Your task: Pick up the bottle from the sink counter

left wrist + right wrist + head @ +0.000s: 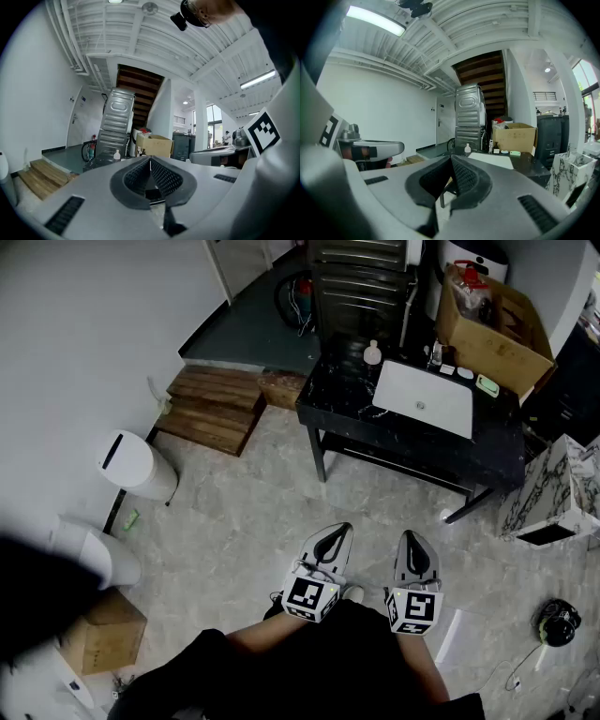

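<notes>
A small white bottle (pixel 372 353) stands at the back left of the black marble sink counter (pixel 342 395), left of the white basin (pixel 424 397). Both grippers hang close to my body, well short of the counter and over the tiled floor. My left gripper (pixel 336 536) is shut with nothing in it, and my right gripper (pixel 413 542) is shut and empty too. In the left gripper view the bottle (pixel 116 154) shows far off, left of the closed jaw tips (pixel 150 159). The right gripper view has the bottle (pixel 468 149) just right of its closed tips (pixel 451 158).
A cardboard box (pixel 492 324) sits at the counter's back right, with small items beside the basin. A ribbed metal appliance (pixel 361 282) stands behind. Wooden steps (pixel 214 407) and white bins (pixel 136 465) lie left. A marble block (pixel 553 498) and headphones (pixel 559 622) are right.
</notes>
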